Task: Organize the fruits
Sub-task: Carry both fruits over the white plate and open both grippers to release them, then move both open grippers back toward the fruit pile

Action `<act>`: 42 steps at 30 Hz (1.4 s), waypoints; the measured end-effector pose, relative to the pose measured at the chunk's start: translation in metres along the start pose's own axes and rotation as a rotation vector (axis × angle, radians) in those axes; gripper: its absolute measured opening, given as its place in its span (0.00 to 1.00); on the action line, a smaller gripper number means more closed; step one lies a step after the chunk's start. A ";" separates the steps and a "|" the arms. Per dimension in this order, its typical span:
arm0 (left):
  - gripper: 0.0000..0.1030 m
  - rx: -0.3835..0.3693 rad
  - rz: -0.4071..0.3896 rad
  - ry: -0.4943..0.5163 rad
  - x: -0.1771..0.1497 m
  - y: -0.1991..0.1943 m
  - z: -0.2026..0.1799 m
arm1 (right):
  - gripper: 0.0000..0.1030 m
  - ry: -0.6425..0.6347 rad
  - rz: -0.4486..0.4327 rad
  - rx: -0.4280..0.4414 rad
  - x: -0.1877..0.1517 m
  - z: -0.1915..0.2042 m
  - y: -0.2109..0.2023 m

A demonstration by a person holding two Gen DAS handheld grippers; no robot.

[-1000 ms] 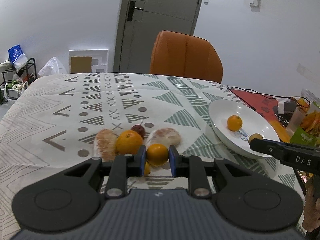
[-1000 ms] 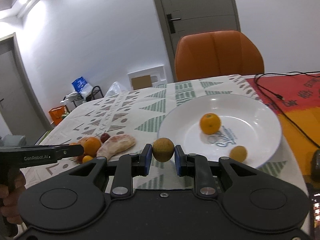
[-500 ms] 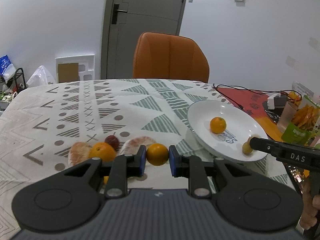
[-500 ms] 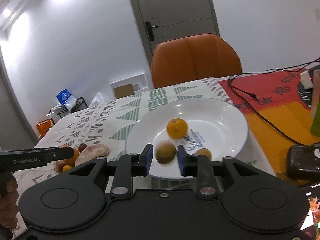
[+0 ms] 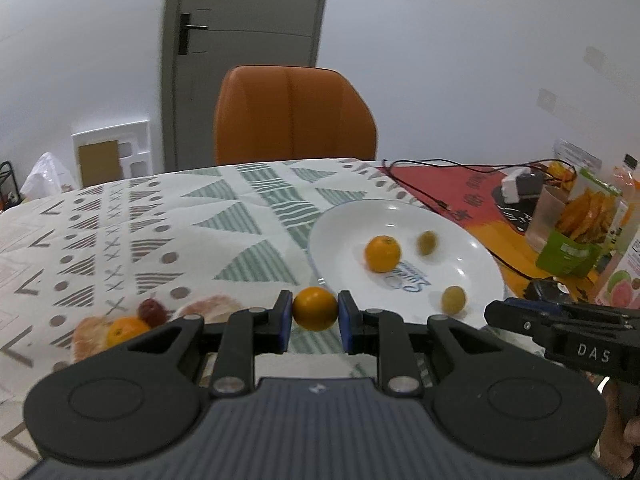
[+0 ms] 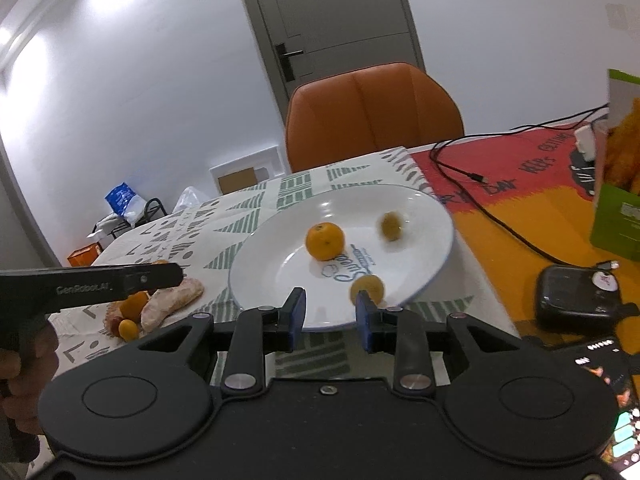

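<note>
Left hand-held gripper (image 5: 315, 319) clamps small orange (image 5: 315, 308); right hand-held gripper (image 6: 330, 315) gapes, plate (image 6: 424, 216) apparently just ahead.

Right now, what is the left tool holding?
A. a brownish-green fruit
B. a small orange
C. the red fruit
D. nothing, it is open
B: the left tool is shut on a small orange, short of the white plate, while the right tool stands open and empty.

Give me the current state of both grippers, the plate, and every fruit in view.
left gripper: shut on small orange
right gripper: open, nothing held
white plate: upright, holds three fruits
orange on plate: resting
far brown fruit: blurred, on plate
near brown fruit: resting near rim
fruit pile: on the tablecloth
</note>
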State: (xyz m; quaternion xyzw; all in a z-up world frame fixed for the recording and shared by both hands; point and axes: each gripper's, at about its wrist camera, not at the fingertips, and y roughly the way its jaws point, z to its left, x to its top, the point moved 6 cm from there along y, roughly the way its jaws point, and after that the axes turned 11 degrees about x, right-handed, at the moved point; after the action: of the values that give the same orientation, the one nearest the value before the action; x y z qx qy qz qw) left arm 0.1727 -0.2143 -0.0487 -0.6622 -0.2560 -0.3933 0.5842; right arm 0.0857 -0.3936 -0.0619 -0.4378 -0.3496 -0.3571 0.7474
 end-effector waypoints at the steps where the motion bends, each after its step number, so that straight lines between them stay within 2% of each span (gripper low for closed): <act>1: 0.22 -0.007 0.000 0.005 0.001 0.001 -0.004 | 0.29 0.004 -0.003 -0.004 0.000 -0.002 -0.003; 9: 0.22 -0.053 -0.015 0.045 0.012 0.009 -0.034 | 0.29 0.026 -0.012 -0.022 -0.003 -0.014 -0.016; 16: 0.22 -0.060 -0.024 0.051 0.022 0.017 -0.044 | 0.29 0.034 -0.019 -0.026 -0.001 -0.018 -0.020; 21: 0.31 -0.032 0.000 0.048 0.023 0.020 -0.041 | 0.29 0.041 -0.016 -0.017 -0.003 -0.018 -0.017; 25: 0.47 -0.005 0.019 0.043 0.019 0.020 -0.030 | 0.30 0.052 -0.009 -0.006 -0.004 -0.017 -0.012; 28: 0.58 0.006 0.020 0.025 0.017 0.016 -0.020 | 0.41 0.052 -0.006 -0.004 -0.005 -0.013 -0.009; 29: 0.64 0.013 0.021 0.018 0.017 0.015 -0.016 | 0.48 0.048 -0.008 -0.004 -0.005 -0.011 -0.009; 34: 0.75 0.067 0.023 -0.004 0.012 0.010 0.002 | 0.64 0.030 -0.022 -0.005 -0.002 -0.001 -0.007; 36: 0.77 0.084 0.020 -0.010 0.011 0.007 0.009 | 0.84 0.025 -0.034 -0.019 0.000 0.003 -0.007; 39: 0.80 0.099 0.009 -0.019 0.010 0.002 0.019 | 1.00 0.014 -0.060 -0.018 0.003 0.010 -0.008; 42: 0.82 0.107 0.011 -0.017 0.008 -0.002 0.027 | 1.00 0.018 -0.062 -0.012 0.005 0.015 -0.006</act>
State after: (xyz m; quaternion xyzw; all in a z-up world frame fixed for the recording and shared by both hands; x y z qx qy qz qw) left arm 0.1814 -0.1890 -0.0418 -0.6348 -0.2779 -0.3701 0.6187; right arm 0.0802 -0.3831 -0.0497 -0.4281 -0.3541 -0.3861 0.7364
